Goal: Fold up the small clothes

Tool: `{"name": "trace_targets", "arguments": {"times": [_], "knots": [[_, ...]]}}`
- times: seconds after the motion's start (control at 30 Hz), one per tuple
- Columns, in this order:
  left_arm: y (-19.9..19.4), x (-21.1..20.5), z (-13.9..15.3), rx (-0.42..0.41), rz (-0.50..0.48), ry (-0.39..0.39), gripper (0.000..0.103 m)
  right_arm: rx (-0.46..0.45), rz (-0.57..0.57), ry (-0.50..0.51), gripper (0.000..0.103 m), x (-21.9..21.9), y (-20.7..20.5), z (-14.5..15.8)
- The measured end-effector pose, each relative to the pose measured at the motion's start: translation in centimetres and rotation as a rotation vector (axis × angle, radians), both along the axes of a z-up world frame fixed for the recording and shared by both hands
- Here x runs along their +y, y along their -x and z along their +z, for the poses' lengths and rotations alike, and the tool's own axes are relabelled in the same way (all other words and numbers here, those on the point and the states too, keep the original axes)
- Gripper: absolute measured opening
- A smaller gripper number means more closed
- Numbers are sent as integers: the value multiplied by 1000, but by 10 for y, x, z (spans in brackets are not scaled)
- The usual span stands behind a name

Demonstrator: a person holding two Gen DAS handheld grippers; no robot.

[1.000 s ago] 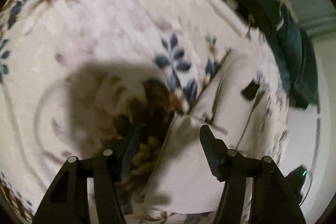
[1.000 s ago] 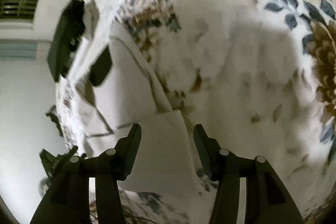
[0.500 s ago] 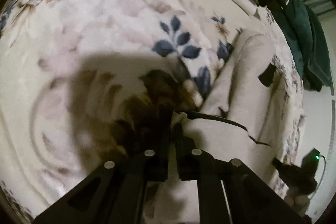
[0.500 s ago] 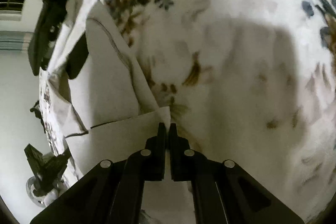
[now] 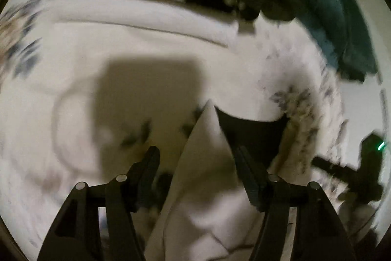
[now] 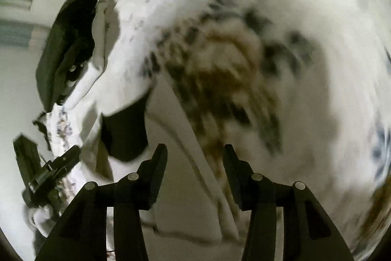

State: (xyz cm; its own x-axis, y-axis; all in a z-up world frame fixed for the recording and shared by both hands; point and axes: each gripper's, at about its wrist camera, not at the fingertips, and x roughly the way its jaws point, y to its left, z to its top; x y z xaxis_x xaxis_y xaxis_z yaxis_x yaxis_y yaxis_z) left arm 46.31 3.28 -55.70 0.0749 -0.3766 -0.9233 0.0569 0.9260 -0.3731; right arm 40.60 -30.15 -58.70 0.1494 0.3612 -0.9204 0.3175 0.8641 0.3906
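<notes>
While both grippers, L (image 5: 195,160) & R (image 6: 194,158), gape wide, holding nothing, garment (image 5: 205,199) lies between.

Both views motion-smeared. Blanket (image 5: 73,70) print unreadable in left view, flower (image 6: 220,80) just a brown smudge in right. Garment (image 5: 207,187) runs off the bottom edge in left view, its lower part hidden behind left gripper (image 5: 195,163) fingers. Dark object (image 6: 66,50) at right view's left side: can't identify.

Both the left tool (image 5: 196,158) and right tool (image 6: 195,155) have opened, releasing the garment (image 5: 207,187)
</notes>
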Motion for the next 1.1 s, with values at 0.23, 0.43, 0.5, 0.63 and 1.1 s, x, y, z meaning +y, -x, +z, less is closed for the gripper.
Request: {"name": "trace_targets", "arguments": {"times": [0.23, 0.43, 0.5, 0.63, 1.1], "knots": [[-19, -33, -26, 53, -101, -124, 62, 99, 127, 118, 49, 32, -68, -31], [-17, -42, -27, 35, -114, -146, 60, 123, 128, 132, 49, 43, -82, -42], [-12, -46, -23, -11, -135, -166, 30, 125, 124, 127, 49, 46, -86, -43], [-4, -42, -6, -88, -149, -164, 5, 69, 127, 135, 9, 55, -92, -31], [132, 24, 113, -330, -60, -94, 4, -181, 94, 78, 7, 80, 68, 97]]}}
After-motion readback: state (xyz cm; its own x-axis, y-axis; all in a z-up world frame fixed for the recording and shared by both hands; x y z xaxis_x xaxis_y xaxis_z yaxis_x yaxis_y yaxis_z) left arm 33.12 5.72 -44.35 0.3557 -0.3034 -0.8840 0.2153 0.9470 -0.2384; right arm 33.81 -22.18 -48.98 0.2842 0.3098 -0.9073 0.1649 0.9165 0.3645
